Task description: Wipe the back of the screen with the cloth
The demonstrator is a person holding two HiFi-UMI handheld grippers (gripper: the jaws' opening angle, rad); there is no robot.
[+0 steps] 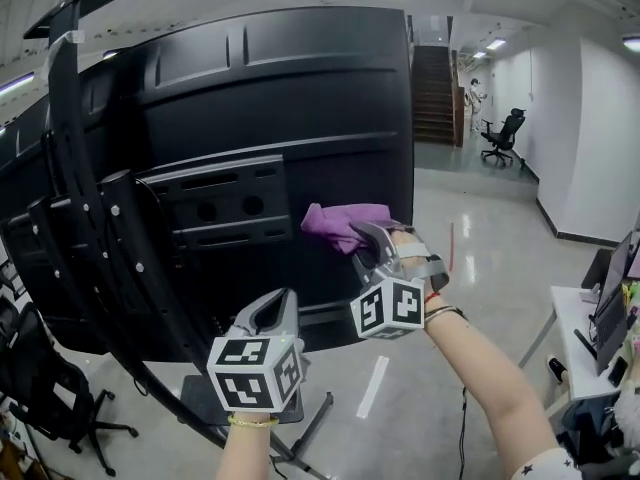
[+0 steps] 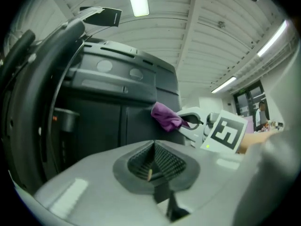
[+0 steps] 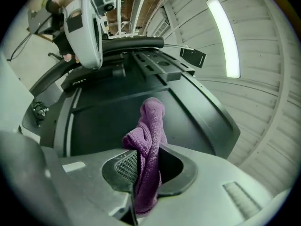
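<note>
While the right gripper (image 3: 141,173) clamps its jaws on the purple cloth (image 1: 343,223), the cloth's bunched free end lies against the black back of the screen (image 1: 270,88) — at about 4 o'clock on the panel, just beside the recessed mounting plate (image 1: 225,203). The left gripper (image 2: 153,163) hangs lower, at 7 o'clock from the right one, jaws together with nothing between them, apart from the screen. A curved black stand (image 1: 75,158) runs up the screen's 9 o'clock side — an office chair (image 1: 503,134) sits well apart at 2 o'clock.
</note>
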